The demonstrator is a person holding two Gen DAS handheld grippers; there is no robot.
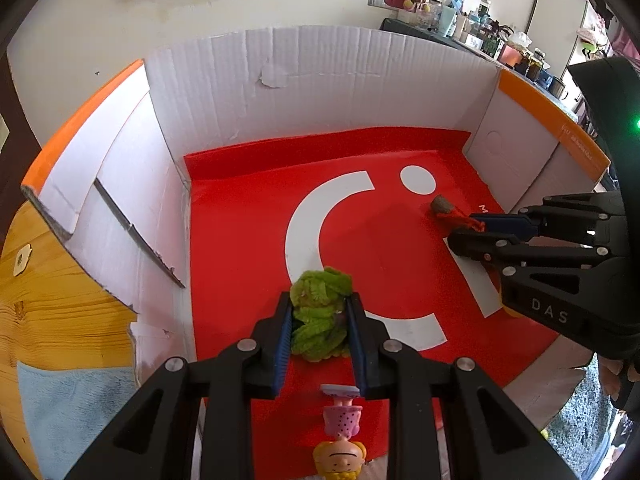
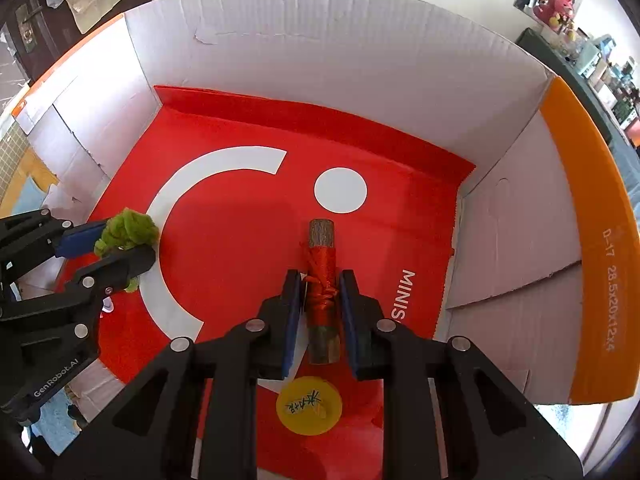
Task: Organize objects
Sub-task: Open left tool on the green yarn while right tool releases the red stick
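Note:
My left gripper (image 1: 320, 304) is shut on a fuzzy green toy (image 1: 320, 316), held over the red sheet (image 1: 248, 240) inside a white cardboard box (image 1: 320, 76). In the right wrist view the same green toy (image 2: 126, 232) shows at the left between the left gripper's fingers (image 2: 120, 258). My right gripper (image 2: 320, 284) is shut on a wooden stick wound with red thread (image 2: 322, 280), its bare end pointing into the box. From the left wrist view that stick (image 1: 450, 210) pokes out of the right gripper (image 1: 468, 226) at the right.
A small doll with yellow hair and pink dress (image 1: 340, 428) lies below the left gripper. A yellow round lid (image 2: 309, 405) lies under the right gripper. Box walls with orange flaps (image 2: 588, 240) surround the red sheet. Wooden tabletop (image 1: 52, 312) and blue cloth (image 1: 72, 412) lie left.

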